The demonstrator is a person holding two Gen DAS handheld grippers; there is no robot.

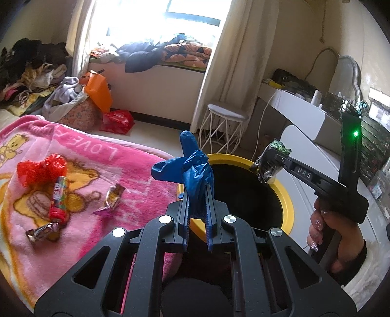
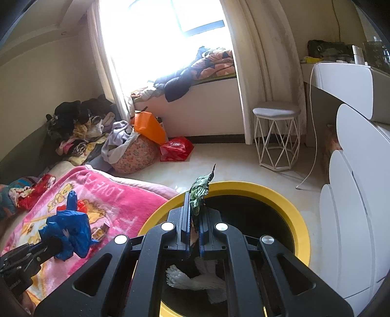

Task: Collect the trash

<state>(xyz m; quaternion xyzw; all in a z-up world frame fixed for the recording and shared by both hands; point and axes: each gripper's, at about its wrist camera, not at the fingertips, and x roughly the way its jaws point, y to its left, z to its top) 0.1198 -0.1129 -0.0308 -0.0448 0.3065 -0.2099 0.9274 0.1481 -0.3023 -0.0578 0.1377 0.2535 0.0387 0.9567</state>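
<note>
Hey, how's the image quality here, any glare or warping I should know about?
Left wrist view: the window is blown out white, and straight edges bow from fisheye distortion. Right wrist view: the same glare washes out the window, with dark corners; the bin interior is nearly black.

Left black plastic two-finger gripper (image 1: 198, 207): matte, speckled linkage arms with triangular cut-outs, four round silver pivot screws in a row, blue ribbed pads (image 1: 187, 209) lining the inner faces of both fingers. Right black plastic two-finger gripper (image 2: 194, 219): same build, same silver screws and blue pad edges. From the left wrist view, the right unit shows as a pistol-style black handle with white "DAS" lettering on the bar and a lit green LED on an upright black mast. Bare-skinned hand (image 1: 329, 234) on the handle, long pale decorated nails, dark sleeve at wrist.
</note>
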